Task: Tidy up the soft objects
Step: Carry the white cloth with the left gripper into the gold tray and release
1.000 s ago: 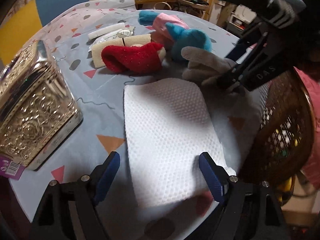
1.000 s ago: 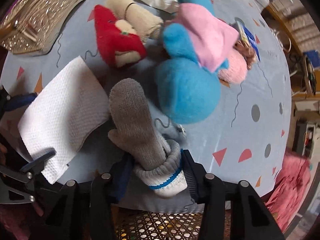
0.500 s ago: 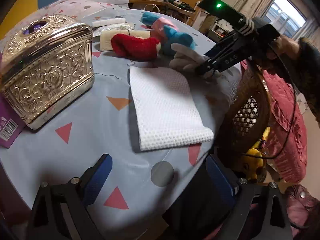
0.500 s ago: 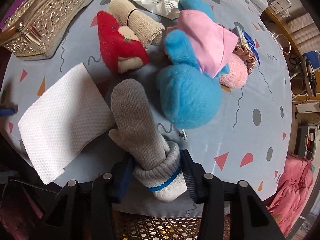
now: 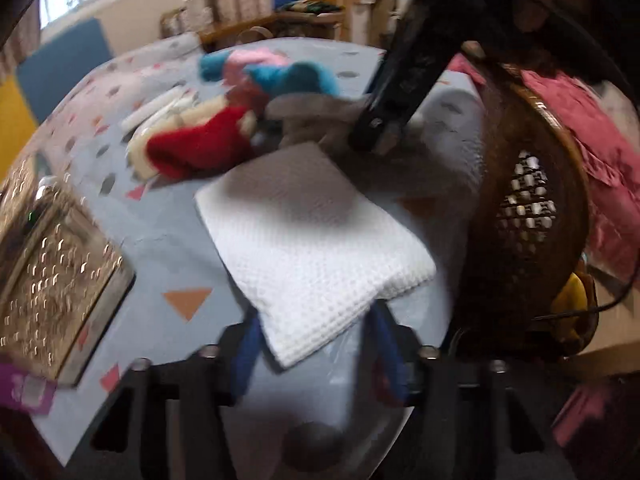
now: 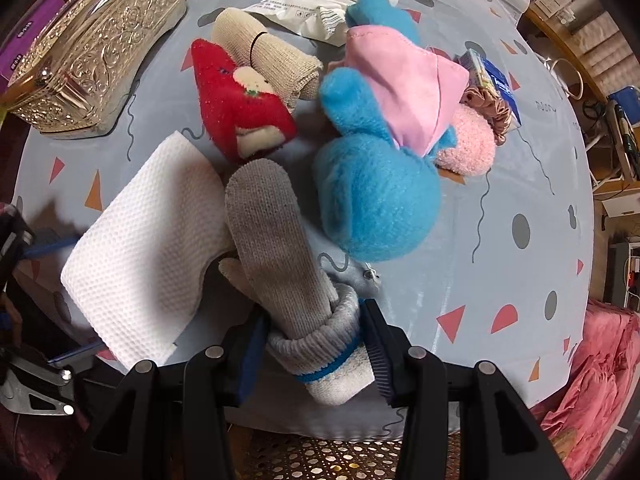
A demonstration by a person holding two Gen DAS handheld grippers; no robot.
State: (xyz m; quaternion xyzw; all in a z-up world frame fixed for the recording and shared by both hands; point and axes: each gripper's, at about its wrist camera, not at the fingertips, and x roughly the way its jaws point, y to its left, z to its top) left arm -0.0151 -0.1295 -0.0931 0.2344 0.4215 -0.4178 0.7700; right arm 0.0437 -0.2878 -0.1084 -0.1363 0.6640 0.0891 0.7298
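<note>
while the left gripper [image 5: 316,344] was closing, its blue jaws stood on either side of the near corner of the white waffle cloth [image 5: 308,236], and through the motion blur they seemed to be touching its edges, though i could not be sure they pinched it. the cloth lay flat on the patterned tablecloth [image 6: 500,200], reaching from the jaws at 6 o'clock toward the middle of the left wrist view. in the right wrist view, the right gripper [image 6: 316,352] was clamped on the ribbed, blue-striped cuff of the grey mitten [image 6: 272,240], which ran up from 6 o'clock with its tip at the centre and its thumb side overlapping the cloth's edge. a blue plush toy [image 6: 372,200] with a pink cloth [image 6: 400,92] over it sat at 1 o'clock of the mitten, just beside it. a red plush piece [image 6: 240,108] lay at 11 o'clock, touching a beige rolled fabric [image 6: 272,56]. an embossed gold box [image 6: 92,48] stood at 10 o'clock, well apart from the mitten.
</note>
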